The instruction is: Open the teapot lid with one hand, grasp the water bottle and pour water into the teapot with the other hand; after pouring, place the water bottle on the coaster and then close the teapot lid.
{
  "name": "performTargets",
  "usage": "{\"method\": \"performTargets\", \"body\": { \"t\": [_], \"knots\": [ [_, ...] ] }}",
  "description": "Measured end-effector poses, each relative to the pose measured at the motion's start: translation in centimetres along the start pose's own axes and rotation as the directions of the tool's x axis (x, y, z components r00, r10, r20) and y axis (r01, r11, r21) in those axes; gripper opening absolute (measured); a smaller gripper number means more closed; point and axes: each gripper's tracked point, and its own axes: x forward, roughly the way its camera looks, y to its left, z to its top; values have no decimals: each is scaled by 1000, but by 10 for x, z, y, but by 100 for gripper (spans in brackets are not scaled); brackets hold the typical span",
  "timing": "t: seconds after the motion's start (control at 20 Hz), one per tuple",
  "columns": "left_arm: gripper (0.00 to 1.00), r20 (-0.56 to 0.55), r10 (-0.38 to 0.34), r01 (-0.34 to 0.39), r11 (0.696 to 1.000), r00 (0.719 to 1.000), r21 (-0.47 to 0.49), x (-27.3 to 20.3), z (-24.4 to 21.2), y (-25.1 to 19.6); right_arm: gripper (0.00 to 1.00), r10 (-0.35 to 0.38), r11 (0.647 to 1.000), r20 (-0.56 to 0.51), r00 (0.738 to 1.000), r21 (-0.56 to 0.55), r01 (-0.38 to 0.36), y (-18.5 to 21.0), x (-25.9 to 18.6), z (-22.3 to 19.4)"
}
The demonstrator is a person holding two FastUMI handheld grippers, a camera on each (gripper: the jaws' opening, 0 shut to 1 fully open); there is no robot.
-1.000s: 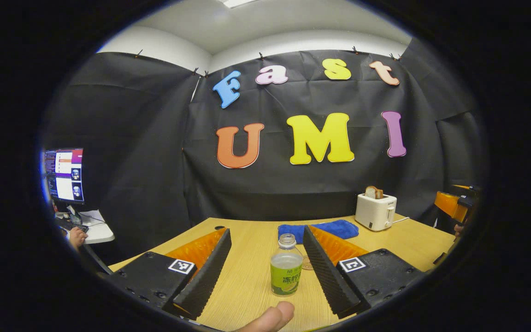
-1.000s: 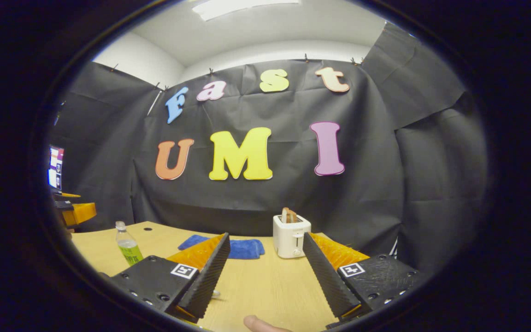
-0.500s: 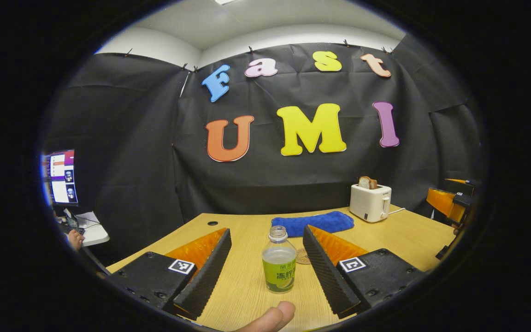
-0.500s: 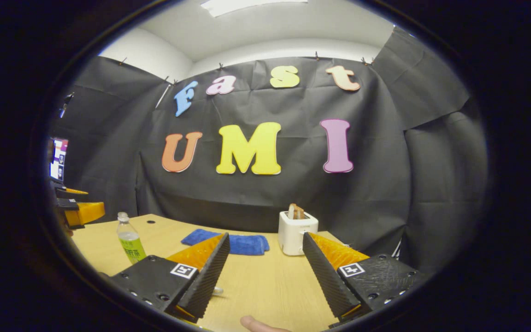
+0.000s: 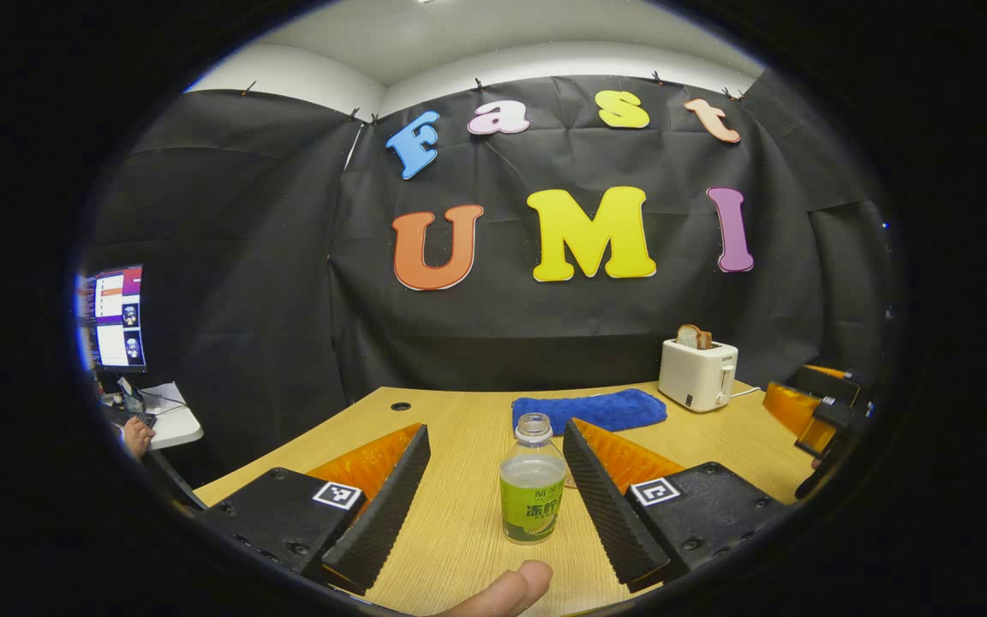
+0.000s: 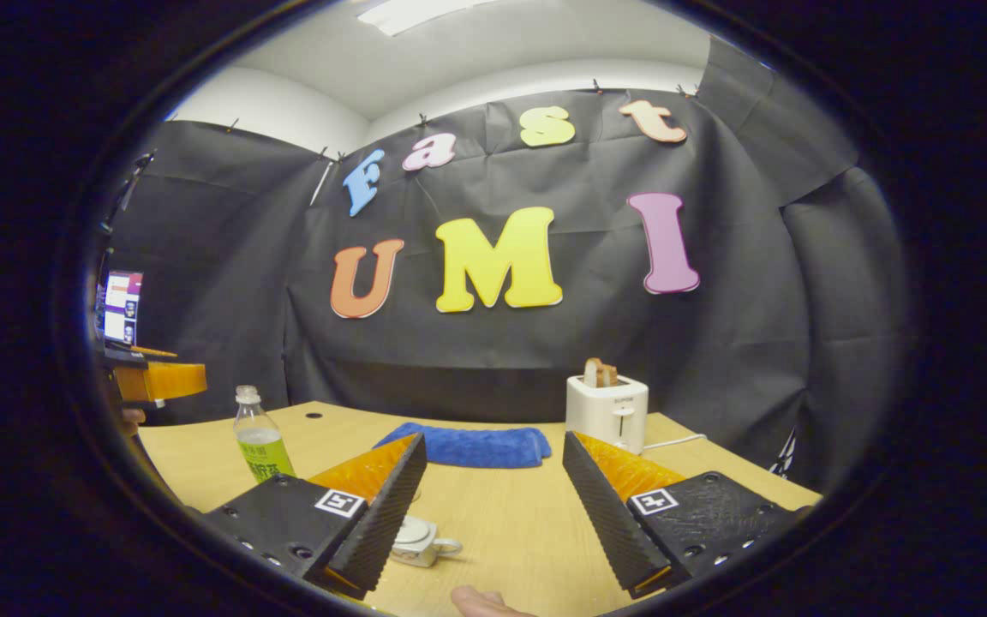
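The water bottle (image 5: 532, 482) stands upright and uncapped on the wooden table, clear with a green label, partly filled. Just behind it lies a round brown coaster (image 5: 570, 482). The teapot (image 6: 416, 540) is pale, with a handle, and mostly hidden.

Bare wooden tabletop (image 5: 459, 514) is seen around the uncapped green-labelled plastic bottle (image 5: 532, 493) — blue folded cloth (image 5: 589, 410) and white toaster (image 5: 697, 373) are set well behind.
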Motion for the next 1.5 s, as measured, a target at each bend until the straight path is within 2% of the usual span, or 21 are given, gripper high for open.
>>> {"method": "performTargets", "body": {
  "t": [0.2,0.4,0.5,0.6,0.65,0.8,0.85,0.9,0.95,1.1,1.15,1.25,1.5],
  "knots": [
    [98,-4,-10,10,1000,1000,0,0,-2,0,96,58,998,-66,996,2,-58,28,21,-36],
    [98,-10,-20,20,1000,1000,1,2,-5,1,86,130,990,-113,985,-36,-135,59,33,-67],
    [98,-17,-22,22,1000,1000,0,3,-6,2,75,177,982,-165,970,-32,-184,74,39,-86],
    [98,-21,-23,23,1000,1000,2,3,-8,2,59,210,976,-231,950,2,-216,82,40,-107],
    [98,-22,-23,23,1000,999,1,4,-8,2,47,210,977,-232,950,5,-215,83,42,-107],
    [98,-26,-25,25,1000,999,-2,6,-11,3,41,222,973,-217,951,-9,-230,87,43,-106],
    [98,-31,-23,23,1000,999,-6,7,-12,4,19,208,977,-207,956,-9,-214,84,45,-104],
    [98,-36,-22,21,1000,999,-9,7,-14,5,15,201,979,-209,957,-2,-206,80,46,-104],
    [98,-41,-19,19,1000,999,-13,7,-15,6,4,197,980,-213,957,6,-201,80,49,-104],
    [98,-44,-31,30,999,999,-23,8,-17,6,4,178,984,-195,965,3,-180,82,48,-102],
    [98,-51,-42,41,999,998,-26,8,-19,5,0,178,982,-197,964,-32,-187,83,47,-102],
    [98,-53,-73,71,997,996,-42,13,-21,2,0,186,978,-186,965,-61,-200,87,45,-98],
    [98,-37,-153,149,985,988,-82,21,-28,-5,0,193,981,-89,977,-6,-194,74,35,-39]
  ]
}}
